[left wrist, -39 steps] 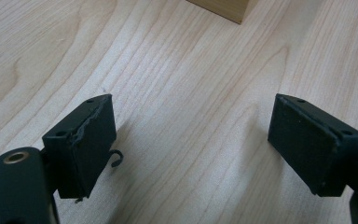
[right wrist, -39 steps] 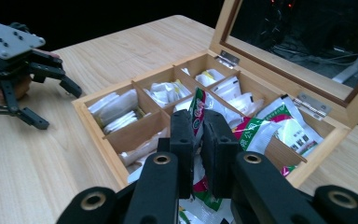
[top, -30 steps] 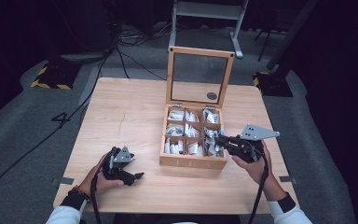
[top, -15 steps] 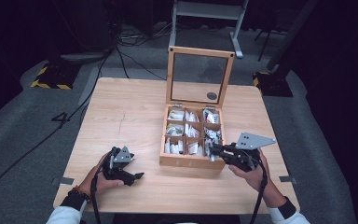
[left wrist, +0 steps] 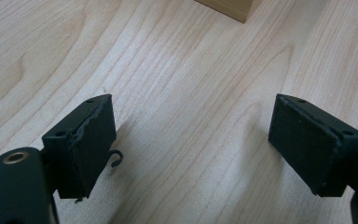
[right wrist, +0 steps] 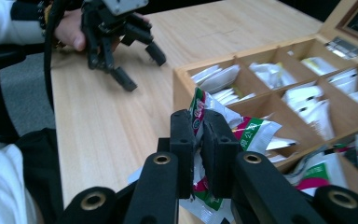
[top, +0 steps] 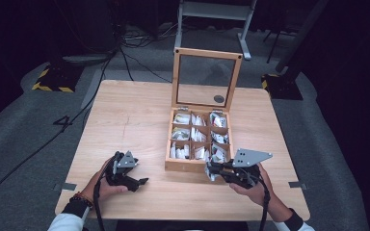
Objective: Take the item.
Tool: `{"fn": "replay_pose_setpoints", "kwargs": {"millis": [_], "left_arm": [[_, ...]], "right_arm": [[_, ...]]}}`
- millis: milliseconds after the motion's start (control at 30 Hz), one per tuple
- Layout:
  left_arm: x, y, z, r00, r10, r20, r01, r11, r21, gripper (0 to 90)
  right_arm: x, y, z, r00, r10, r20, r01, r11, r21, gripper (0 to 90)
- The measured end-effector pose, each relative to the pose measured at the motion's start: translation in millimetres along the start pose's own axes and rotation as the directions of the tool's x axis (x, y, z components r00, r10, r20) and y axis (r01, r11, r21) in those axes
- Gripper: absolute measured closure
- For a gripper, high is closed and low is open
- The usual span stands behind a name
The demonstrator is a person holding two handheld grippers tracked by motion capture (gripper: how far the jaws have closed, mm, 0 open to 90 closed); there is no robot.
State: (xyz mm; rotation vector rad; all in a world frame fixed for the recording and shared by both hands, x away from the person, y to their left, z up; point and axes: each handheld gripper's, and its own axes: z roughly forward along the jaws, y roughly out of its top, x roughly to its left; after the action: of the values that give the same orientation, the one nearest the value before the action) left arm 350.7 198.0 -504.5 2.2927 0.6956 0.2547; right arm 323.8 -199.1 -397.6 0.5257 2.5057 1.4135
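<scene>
Left gripper (top: pixel 136 182) resting low at about seven o'clock on the wooden table (top: pixel 130 115), jaws spread wide over bare wood, holding nothing. Plenty of free tabletop from there round to nine and eleven o'clock; near edge close under the left hand (top: pixel 107 185), so little margin toward six.

Wooden compartment box (top: pixel 185 165) at centre-right, glass lid (top: pixel 206 79) standing upright at its twelve o'clock side, compartments stocked with sachets (top: pixel 182 134).

Right gripper (top: pixel 218 170) at about five o'clock, just off the box's near right corner, jaws clamped tight on a red, green and white sachet (right wrist: pixel 200 109) lifted clear of its compartment. Likely stage: one sachet out, not yet set down; many more left inside. Narrow strip of table between box front and near edge; wider room at three o'clock.
</scene>
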Motion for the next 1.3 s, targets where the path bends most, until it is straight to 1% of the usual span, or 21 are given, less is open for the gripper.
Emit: {"fn": "replay_pose_setpoints", "kwargs": {"millis": [67,200,233,400,500,667,933,967,1300], "left_arm": [[-0.1,0.0,0.0,1.0000,-0.001,-0.001,0.001,1.0000,0.000,15.3],[0.0,0.0,0.0,1.0000,-0.001,0.000,0.001,1.0000,0.000,15.3],[0.0,0.0,0.0,1.0000,-0.001,0.000,0.001,1.0000,0.000,15.3],[-0.1,0.0,0.2,1.0000,-0.002,0.000,0.002,1.0000,-0.001,15.1],[-0.1,0.0,0.2,1.0000,-0.002,-0.001,0.002,1.0000,0.000,15.1],[0.0,0.0,0.2,1.0000,-0.002,-0.001,0.002,1.0000,0.000,15.2],[0.2,0.2,0.3,1.0000,0.000,-0.001,0.000,1.0000,0.001,15.1],[0.3,0.3,0.3,1.0000,0.000,-0.001,0.000,1.0000,0.000,15.1],[0.5,0.4,0.3,1.0000,0.001,0.000,-0.001,1.0000,0.002,15.1]], "right_arm": [[4.0,-3.1,4.0,0.9999,-0.012,-0.012,0.012,1.000,0.019,83.6],[9.6,-8.3,11.1,0.9993,-0.014,-0.035,0.016,0.999,0.047,83.7],[10.9,-9.6,13.2,0.9991,-0.022,-0.037,0.024,0.998,0.056,83.7],[14.7,-13.2,22.0,0.9981,-0.029,-0.055,0.033,0.996,0.083,83.7],[15.1,-16.6,27.7,0.9977,-0.035,-0.058,0.041,0.994,0.103,83.6],[15.5,-21.8,35.7,0.9972,-0.029,-0.070,0.038,0.991,0.130,83.6],[15.7,-32.1,51.0,0.9964,-0.023,-0.082,0.038,0.981,0.189,83.5],[15.8,-33.2,53.0,0.9962,-0.028,-0.083,0.044,0.980,0.194,83.4],[17.6,-39.1,61.9,0.9958,-0.025,-0.088,0.045,0.971,0.233,83.1]]}}
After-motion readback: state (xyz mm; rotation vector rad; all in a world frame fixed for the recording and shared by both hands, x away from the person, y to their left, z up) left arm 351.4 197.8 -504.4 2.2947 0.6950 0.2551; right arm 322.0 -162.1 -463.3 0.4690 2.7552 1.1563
